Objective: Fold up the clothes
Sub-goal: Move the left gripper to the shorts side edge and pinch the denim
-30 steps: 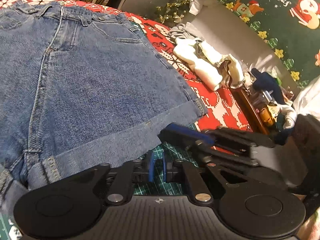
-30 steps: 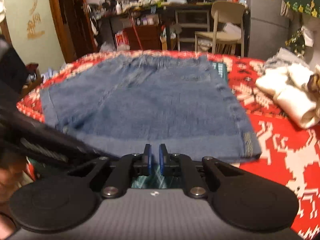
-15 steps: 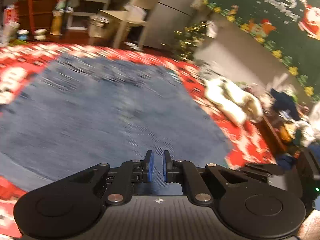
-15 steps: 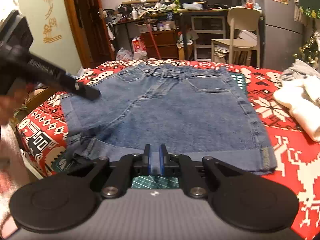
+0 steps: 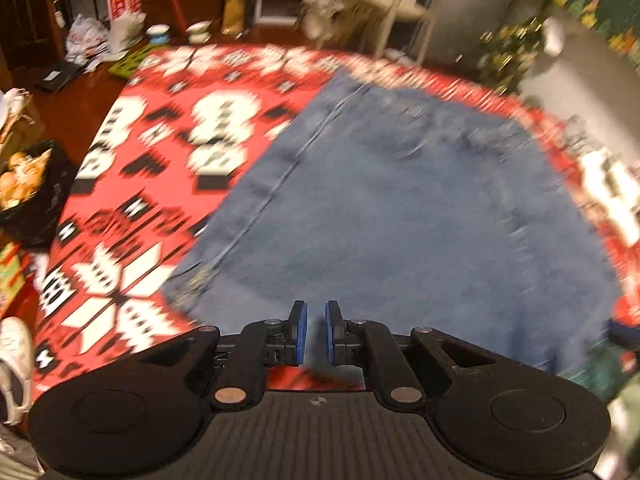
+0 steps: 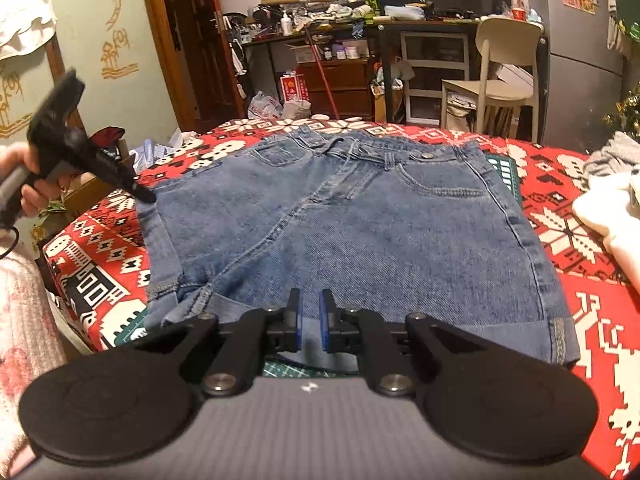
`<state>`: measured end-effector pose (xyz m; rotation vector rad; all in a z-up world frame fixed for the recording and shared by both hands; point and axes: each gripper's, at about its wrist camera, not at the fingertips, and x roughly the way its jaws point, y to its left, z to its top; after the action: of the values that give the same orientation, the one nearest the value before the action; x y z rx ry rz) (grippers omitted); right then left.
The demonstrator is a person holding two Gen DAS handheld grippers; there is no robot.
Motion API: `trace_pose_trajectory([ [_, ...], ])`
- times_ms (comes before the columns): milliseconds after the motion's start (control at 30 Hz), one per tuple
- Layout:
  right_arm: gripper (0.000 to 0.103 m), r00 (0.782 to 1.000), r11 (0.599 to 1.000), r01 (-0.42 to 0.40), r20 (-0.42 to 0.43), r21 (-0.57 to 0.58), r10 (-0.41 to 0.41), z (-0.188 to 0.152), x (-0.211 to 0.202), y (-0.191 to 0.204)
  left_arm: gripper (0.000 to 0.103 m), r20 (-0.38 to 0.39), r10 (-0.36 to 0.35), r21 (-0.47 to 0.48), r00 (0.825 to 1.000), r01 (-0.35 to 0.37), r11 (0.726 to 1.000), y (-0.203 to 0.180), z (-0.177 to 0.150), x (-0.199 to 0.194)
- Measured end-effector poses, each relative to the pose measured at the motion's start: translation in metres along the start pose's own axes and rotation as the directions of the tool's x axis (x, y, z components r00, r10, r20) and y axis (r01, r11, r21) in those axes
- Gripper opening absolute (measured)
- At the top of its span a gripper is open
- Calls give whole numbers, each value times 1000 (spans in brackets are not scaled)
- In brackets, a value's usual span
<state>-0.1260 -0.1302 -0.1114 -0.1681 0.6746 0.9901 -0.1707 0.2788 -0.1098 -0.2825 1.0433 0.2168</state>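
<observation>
In the right wrist view the right tongs are seen nearest, their blue pads set close with a narrow gap between them and nothing pinched. Just beyond the tips the hem of the shorts is found, with a strip of green mat showing below it. The shorts are laid flat on the counter, which is covered by a red patterned cloth; the waistband is turned away from the tongs and the cuffed legs toward them. To the right of the tongs, well apart, white folded cloth is seen on the counter. Far to the left, the left tongs are held by a hand, with their tip at the left edge of the shorts; whether they touch it cannot be told. Beyond the counter a chair and a cluttered desk are seen.

In the left wrist view, which is blurred, the left tongs are likewise nearly closed with a slim gap, and nothing is gripped. The denim is spread ahead and to the right of the tips, and the red cloth lies ahead to the left. A black box is seen far left, off the counter.
</observation>
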Motion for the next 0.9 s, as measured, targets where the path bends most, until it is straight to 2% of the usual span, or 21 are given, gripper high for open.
trace_pose_trajectory([
  [67,10,1000,1000,2,-7,2,-2,-1,2,-1,8,2,6,-42,1000,-6,999,13,-4,1],
  [133,10,1000,1000,-1,-10,0,1,-1,4,0,9,17,-16,-110,1000,18,994,28,-4,-4],
  [267,10,1000,1000,-18,-26,-16,17,0,10,5,10,28,-27,-151,999,31,988,43,-8,-8],
  [400,10,997,996,-39,-68,-82,33,10,18,20,10,38,-36,-188,999,42,981,56,-12,-12],
  [633,13,989,975,-118,-111,-187,98,82,26,61,9,65,-78,-254,995,92,963,73,-16,-12],
  [700,23,982,963,-137,-157,-233,102,106,30,78,9,76,-96,-273,993,113,955,76,-17,-10],
  [800,23,962,935,-173,-255,-311,93,136,39,108,9,92,-122,-301,988,145,942,81,-17,-7],
  [900,23,941,901,-202,-331,-384,70,152,52,141,9,146,-169,-375,975,213,902,91,-21,-5],
])
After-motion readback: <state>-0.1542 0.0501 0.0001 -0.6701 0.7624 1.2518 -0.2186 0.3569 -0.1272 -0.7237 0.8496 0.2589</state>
